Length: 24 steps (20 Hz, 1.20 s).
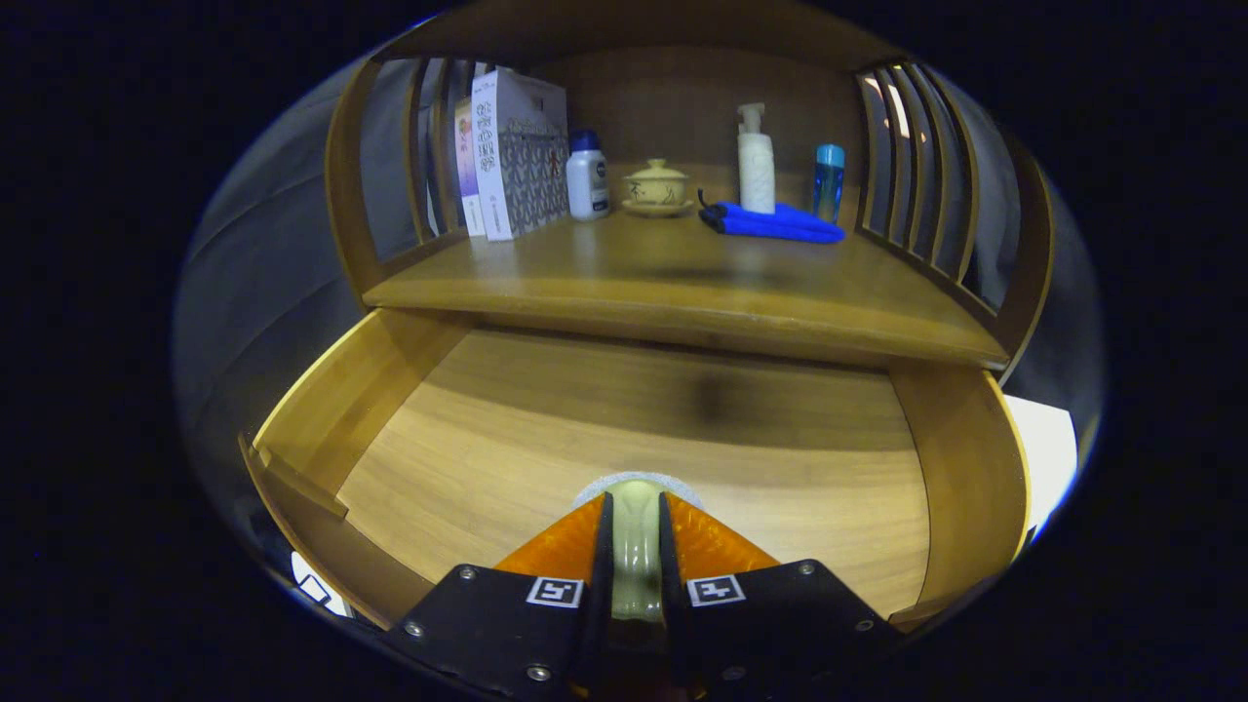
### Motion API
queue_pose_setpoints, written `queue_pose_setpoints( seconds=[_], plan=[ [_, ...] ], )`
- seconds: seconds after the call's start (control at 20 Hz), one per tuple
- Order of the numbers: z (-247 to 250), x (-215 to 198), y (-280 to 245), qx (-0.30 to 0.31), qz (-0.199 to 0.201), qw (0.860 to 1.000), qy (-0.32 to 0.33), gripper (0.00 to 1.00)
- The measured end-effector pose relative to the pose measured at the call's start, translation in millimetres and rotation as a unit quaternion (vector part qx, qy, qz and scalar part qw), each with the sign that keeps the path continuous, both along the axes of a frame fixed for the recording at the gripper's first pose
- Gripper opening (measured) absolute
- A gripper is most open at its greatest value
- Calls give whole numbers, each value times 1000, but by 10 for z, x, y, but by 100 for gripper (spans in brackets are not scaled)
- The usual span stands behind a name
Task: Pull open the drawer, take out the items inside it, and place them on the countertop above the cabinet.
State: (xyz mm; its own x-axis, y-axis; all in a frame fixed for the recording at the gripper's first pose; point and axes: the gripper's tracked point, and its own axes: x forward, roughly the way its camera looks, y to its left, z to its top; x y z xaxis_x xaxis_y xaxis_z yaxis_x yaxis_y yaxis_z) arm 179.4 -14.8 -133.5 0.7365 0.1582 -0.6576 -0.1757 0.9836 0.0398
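Currently the claw [639,526] is pinching a pale, glossy item [638,546] between both fingers; only a narrow slice of the item is showing in the gap, so I cannot tell what it is, though its greenish sheen suggests glazed ceramic. The drawer [322,409] is standing pulled open below the desk [682,283], and its wooden floor is showing bare ahead of the claw, so by my judgement this is the last thing being taken out. The claw with its load is sitting over the front part of the drawer, well below the desk's front edge. On the desk, a small lidded teapot on a saucer [656,187] is serving as landmark: a white bottle with a blue cap [588,177] is standing just left of it, tall boxes [512,151] are leaning further left against the slatted side, and to its right a white pump bottle [756,161] is standing behind a folded blue cloth [775,222], with a blue-capped clear bottle [829,182] beyond that. Step in hand, as I read it: carrying the item from drawer to desk. Next move is calling for a lift clear of the desk's front lip, then a forward reach to the bare wood in front of the teapot, keeping the pinch firm because a glazed surface would likely be slippery.
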Motion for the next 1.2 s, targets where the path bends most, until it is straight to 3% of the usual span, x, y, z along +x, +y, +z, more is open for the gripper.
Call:
queue_pose_setpoints(
  seconds=[0.7, 1.2],
  plan=[
    [976, 265, 85, 4, 2, 993, -117, 25],
    [1580, 888, 89, 30, -35, 987, -155, 25]
  ],
)
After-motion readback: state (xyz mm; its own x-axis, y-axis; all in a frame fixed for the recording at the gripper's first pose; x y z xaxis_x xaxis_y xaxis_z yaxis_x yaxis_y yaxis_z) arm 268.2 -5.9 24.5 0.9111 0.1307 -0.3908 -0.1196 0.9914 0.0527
